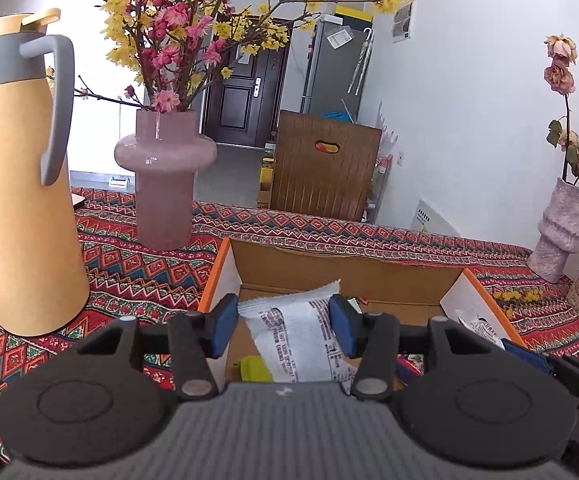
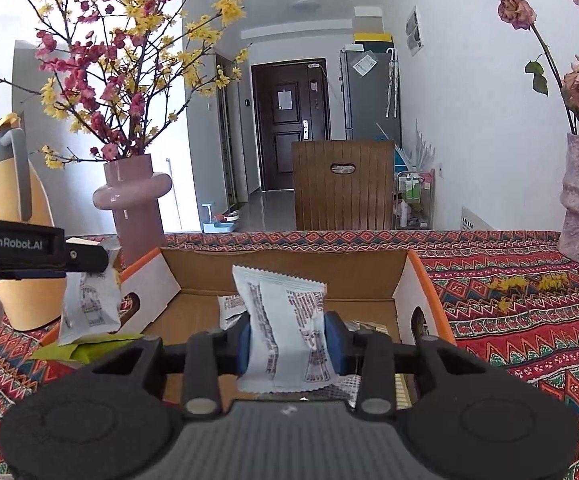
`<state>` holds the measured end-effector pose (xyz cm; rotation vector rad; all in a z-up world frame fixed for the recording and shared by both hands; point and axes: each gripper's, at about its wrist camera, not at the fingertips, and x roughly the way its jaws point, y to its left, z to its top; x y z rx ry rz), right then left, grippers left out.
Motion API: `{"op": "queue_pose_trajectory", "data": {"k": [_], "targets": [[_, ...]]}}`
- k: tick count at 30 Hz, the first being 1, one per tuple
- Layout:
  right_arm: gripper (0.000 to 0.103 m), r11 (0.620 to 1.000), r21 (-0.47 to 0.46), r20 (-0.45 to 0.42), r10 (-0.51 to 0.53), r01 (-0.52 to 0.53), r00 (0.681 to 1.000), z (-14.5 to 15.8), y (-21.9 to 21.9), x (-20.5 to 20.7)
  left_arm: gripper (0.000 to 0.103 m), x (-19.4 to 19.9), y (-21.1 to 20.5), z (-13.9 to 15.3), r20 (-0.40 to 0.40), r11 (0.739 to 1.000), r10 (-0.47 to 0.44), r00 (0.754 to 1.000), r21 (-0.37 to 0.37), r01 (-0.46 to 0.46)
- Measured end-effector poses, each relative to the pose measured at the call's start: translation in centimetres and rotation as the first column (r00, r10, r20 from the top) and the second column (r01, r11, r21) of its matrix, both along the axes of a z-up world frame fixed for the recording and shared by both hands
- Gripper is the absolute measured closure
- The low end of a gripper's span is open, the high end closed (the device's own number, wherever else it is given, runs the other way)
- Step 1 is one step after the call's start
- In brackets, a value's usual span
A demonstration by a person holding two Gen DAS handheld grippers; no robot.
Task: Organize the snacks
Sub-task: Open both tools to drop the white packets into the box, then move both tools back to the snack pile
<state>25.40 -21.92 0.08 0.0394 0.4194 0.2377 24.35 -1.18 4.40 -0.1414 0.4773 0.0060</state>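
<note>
Currently each gripper carries one white snack packet over the open cardboard box [image 2: 289,268] on the patterned tablecloth [image 2: 529,312]. The right gripper [image 2: 291,346] has its blue pads against both sides of its packet [image 2: 285,328]; the packet's long axis runs near to far, hanging above the box's middle. The left gripper [image 1: 285,328] stands moderately parted with its packet [image 1: 297,340] between the pads, apparently held, at the box's near-left wall. Both packets lie directly ahead of the jaws, so release needs only a downward path; the right gripper sits deeper over the box.

Count: two held packets, at least two more packets lying inside the box, one box, two vases, one yellow jug [image 1: 21,168].
</note>
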Motion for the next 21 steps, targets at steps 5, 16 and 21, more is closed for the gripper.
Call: {"op": "queue_pose_trajectory", "data": {"k": [5,16,21], "targets": [[0.038,1.0,0.008,0.005,-0.01,0.01,1.0,0.0,-0.2,-0.3,0.019,-0.8,-0.5,0.2,0.039,1.0,-0.006,0.999,0.013,0.006],[0.0,0.998,0.057,0.008,-0.033,0.033,0.999,0.1,-1.4,-0.5,0.0,-1.8,-0.4,0.8,0.067,1.0,0.014,0.998,0.01,-0.015],[0.0,0.997,0.065,0.018,-0.037,0.036,0.999,0.4,-1.6,-0.8,0.0,-2.1,-0.5,1.1,0.068,1.0,0.02,0.997,0.016,-0.021]]}}
